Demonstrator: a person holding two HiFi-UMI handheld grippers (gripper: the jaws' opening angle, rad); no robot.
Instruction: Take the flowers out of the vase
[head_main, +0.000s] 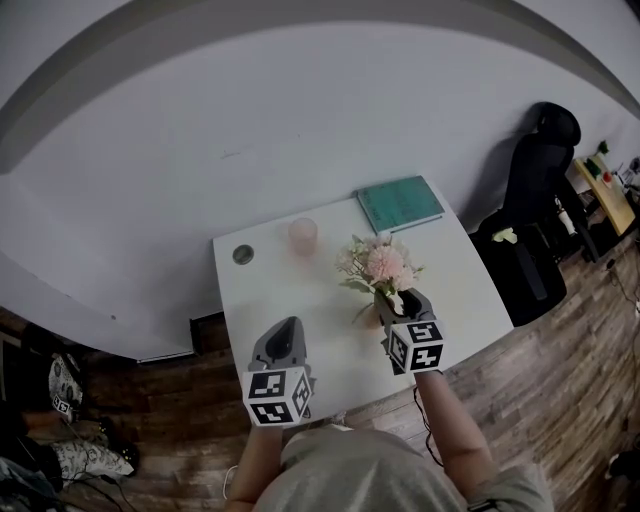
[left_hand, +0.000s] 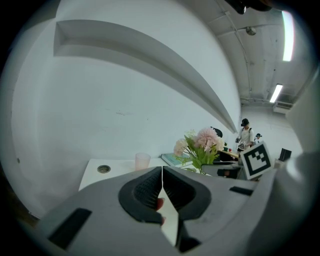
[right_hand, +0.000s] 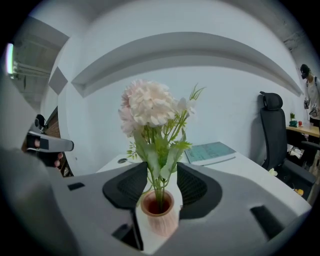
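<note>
A bunch of pale pink flowers (head_main: 385, 265) with green leaves stands upright in a small ribbed terracotta vase (right_hand: 159, 212) on the white table (head_main: 465, 290). My right gripper (head_main: 397, 303) is at the vase from the near side. In the right gripper view its jaws stand open on either side of the green stems (right_hand: 159, 175), just above the vase mouth, with the pads clear of the stems. The blooms (right_hand: 150, 102) rise above the jaws. My left gripper (head_main: 284, 336) hovers over the table to the left of the vase, shut with nothing between its pads (left_hand: 150, 187).
A pink translucent cup (head_main: 303, 234) and a round cable grommet (head_main: 243, 254) sit at the table's far left. A green book (head_main: 400, 203) lies at the far right corner. A black office chair (head_main: 535, 200) stands to the right of the table.
</note>
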